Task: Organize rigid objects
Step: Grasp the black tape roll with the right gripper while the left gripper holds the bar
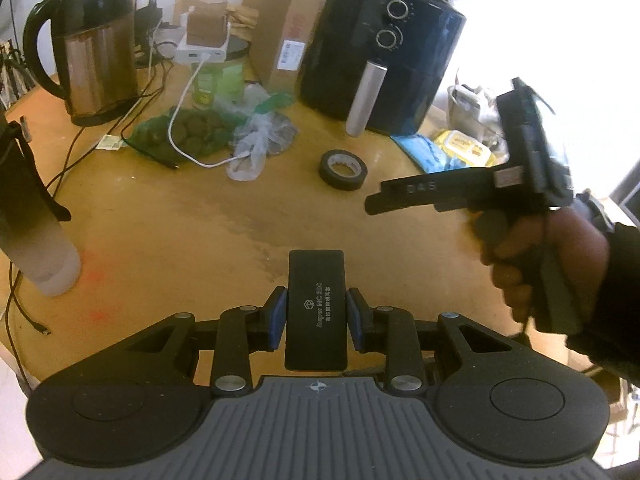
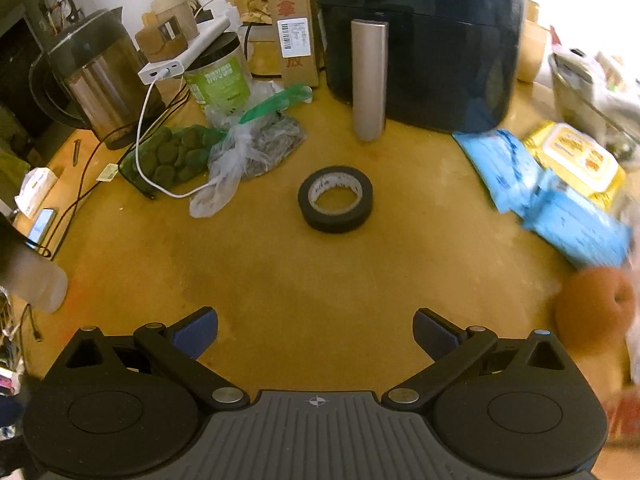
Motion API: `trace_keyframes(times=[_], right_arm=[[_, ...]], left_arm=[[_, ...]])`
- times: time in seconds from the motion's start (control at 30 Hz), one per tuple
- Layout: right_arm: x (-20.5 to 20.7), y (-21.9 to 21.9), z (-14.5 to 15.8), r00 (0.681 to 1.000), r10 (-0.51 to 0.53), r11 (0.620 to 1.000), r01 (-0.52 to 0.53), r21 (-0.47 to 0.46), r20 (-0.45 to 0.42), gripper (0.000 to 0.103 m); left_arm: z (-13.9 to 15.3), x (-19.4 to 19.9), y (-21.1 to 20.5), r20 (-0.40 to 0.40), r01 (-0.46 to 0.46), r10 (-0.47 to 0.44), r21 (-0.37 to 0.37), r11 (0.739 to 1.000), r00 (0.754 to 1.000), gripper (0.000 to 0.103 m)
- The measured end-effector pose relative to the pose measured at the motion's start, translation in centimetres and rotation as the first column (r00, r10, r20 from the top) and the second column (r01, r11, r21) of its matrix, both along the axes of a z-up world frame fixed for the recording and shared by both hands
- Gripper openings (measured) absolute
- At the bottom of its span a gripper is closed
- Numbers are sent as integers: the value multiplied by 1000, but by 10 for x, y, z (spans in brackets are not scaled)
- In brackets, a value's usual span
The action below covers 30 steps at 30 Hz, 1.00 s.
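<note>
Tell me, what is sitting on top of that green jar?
A white power bank lies across the green jar, with a brown cardboard piece on it. The jar's lid is mostly covered; its contents cannot be seen.

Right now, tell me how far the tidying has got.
Done: nothing looks sorted yet; no collected group shows on the table.
In hand: the left gripper is shut on a black case, held above the table. The right gripper is open and empty, pointing toward the tape roll.
Left: the tape, the blue packet and the yellow pack lie loose.
</note>
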State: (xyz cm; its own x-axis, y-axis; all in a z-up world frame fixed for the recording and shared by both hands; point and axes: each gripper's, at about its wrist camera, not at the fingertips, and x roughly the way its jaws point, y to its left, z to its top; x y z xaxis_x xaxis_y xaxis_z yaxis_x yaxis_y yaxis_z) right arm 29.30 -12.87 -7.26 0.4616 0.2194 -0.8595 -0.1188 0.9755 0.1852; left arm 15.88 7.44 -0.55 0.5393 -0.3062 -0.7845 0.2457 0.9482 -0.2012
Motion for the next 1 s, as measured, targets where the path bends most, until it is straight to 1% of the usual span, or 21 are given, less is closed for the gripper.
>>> trace_keyframes(times=[0.17,0.3,0.53,0.6,0.67,0.87,1.0], right_arm=[[25,8,-13,1000,11,1000,-11,-25,6,103],[39,11,-24,999,28,999,-27,-35,20,103],[63,15,-43,999,23,999,-21,-49,37,102],[69,18,-46,999,25,998,-23,-53,41,100],[76,23,-51,998,31,997,-28,-72,49,96],[96,37,-68,997,50,991,-42,-128,59,95],[110,40,-79,997,47,989,-38,-141,62,94]], left_arm=[[1,1,5,-2,-30,30,-15,999,1000,31],[-1,-1,10,-26,-54,53,-21,998,998,31],[-5,-9,20,-57,-75,73,-25,997,996,31],[-5,-11,24,-62,-90,89,-22,996,994,31],[-5,-12,28,-68,-108,106,-20,994,992,31],[-7,-18,43,-87,-162,159,-24,987,983,31],[-9,-22,50,-96,-191,188,-22,981,977,31]])
